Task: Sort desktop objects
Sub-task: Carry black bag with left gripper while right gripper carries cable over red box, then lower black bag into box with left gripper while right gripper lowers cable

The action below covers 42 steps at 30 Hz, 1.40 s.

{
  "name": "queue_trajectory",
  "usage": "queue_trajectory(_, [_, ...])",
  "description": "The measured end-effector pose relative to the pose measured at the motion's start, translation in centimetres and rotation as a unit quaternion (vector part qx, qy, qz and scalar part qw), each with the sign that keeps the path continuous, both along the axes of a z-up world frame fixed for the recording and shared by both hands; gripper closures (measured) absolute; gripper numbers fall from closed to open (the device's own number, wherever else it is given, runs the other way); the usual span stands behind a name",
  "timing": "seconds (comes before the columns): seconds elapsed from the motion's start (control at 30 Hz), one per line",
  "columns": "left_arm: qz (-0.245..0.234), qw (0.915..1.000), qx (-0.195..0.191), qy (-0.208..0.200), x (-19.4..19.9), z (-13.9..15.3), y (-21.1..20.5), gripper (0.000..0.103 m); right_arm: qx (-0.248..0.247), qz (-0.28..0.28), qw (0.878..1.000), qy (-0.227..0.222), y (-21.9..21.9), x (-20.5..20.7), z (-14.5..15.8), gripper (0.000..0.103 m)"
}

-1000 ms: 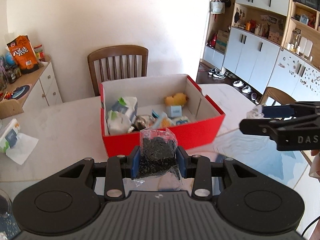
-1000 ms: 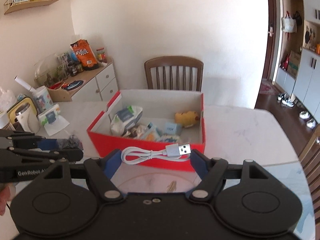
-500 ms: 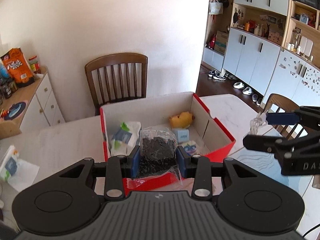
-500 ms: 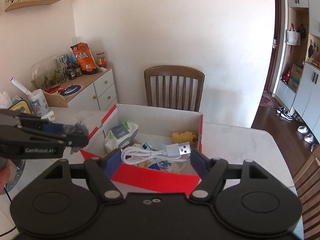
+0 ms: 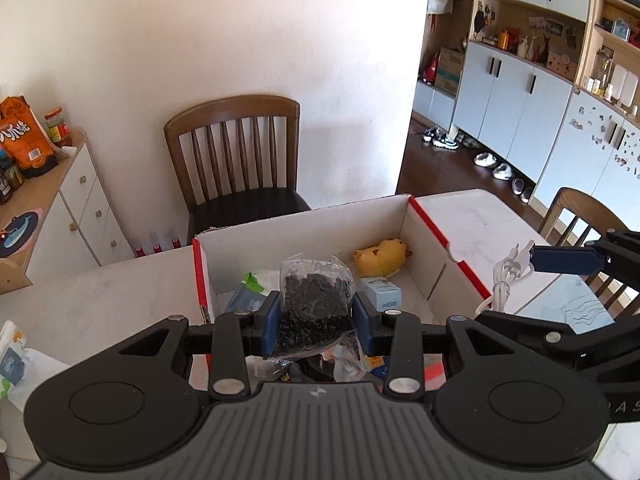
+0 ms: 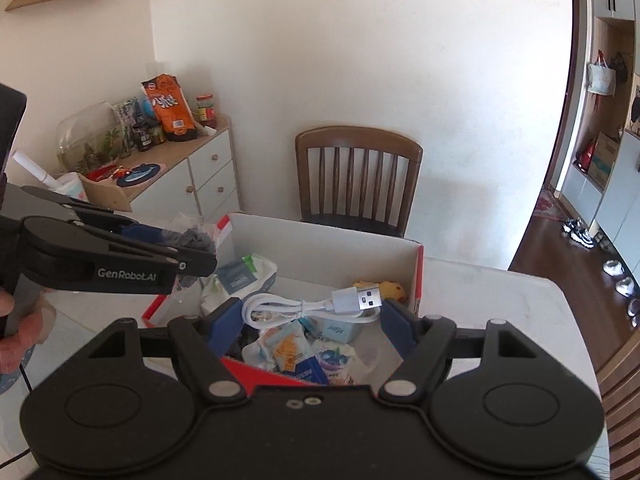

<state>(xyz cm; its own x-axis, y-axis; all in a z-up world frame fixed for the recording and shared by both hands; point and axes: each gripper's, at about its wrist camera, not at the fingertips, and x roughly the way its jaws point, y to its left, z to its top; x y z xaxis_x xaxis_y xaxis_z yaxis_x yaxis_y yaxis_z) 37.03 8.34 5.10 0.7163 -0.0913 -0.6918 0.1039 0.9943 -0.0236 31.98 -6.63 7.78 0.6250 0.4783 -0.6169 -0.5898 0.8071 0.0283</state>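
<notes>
A: What does the left claw point(image 5: 316, 320) have?

B: It is clamped on a clear bag of dark granules point(image 5: 316, 300), blue pads pressing both sides. In the left wrist view the bag hangs over the near edge of the red box point(image 5: 448, 248), which sits on the pale surface point(image 5: 100, 300).

A: And the right claw point(image 6: 312, 316)?

B: Its jaws stand wide, closed on a coiled white USB cable point(image 6: 304, 308) stretched between the pads, plug end toward 3 o'clock. It too hovers over the box's near wall.

A: What lies in the box?

B: A yellow plush toy point(image 5: 384, 256) toward 1 o'clock in the far corner, a small pale-blue carton point(image 5: 382, 292) just beside it, a wipes pack point(image 6: 240, 276) at 10 o'clock, and loose sachets near the front.

A: Beyond the box?

B: A wooden chair point(image 6: 358, 176) at 12 o'clock against the wall.
</notes>
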Motion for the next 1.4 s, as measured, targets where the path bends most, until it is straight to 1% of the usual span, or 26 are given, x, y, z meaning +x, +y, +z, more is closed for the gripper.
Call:
queue_trajectory(0.2, [0.008, 0.9996, 0.001, 0.025, 2.3, -1.8, 0.4, 0.066, -0.009, -0.015, 1.000, 0.015, 0.6, 1.9, -1.8, 0.029])
queue_trajectory(0.4, [0.011, 0.9982, 0.012, 0.058, 4.2, -3.9, 0.5, 0.066, -0.028, -0.027, 0.999, 0.032, 1.2, 3.7, -3.8, 0.029])
queue_trajectory(0.63, [0.001, 0.9952, 0.028, 0.094, 5.8, -6.2, 0.1, 0.066, -0.057, -0.025, 0.996, 0.061, 2.3, 5.4, -6.2, 0.029])
queue_trajectory(0.9, [-0.010, 0.9910, 0.046, 0.125, 6.6, -8.2, -0.4, 0.066, -0.068, -0.025, 0.994, 0.088, 2.7, 6.6, -8.2, 0.029])
queue_trajectory(1.1, [-0.014, 0.9882, 0.043, 0.147, 7.0, -9.3, -0.5, 0.066, -0.072, -0.022, 0.991, 0.108, 2.7, 7.5, -9.1, 0.029])
queue_trajectory(1.27, [-0.023, 0.9870, 0.046, 0.152, 7.1, -9.7, -0.7, 0.066, -0.079, -0.021, 0.989, 0.120, 2.8, 8.0, -9.8, 0.029])
queue_trajectory(1.4, [-0.023, 0.9840, 0.039, 0.172, 7.1, -10.7, -0.5, 0.066, -0.082, -0.019, 0.989, 0.124, 2.8, 8.0, -10.2, 0.029])
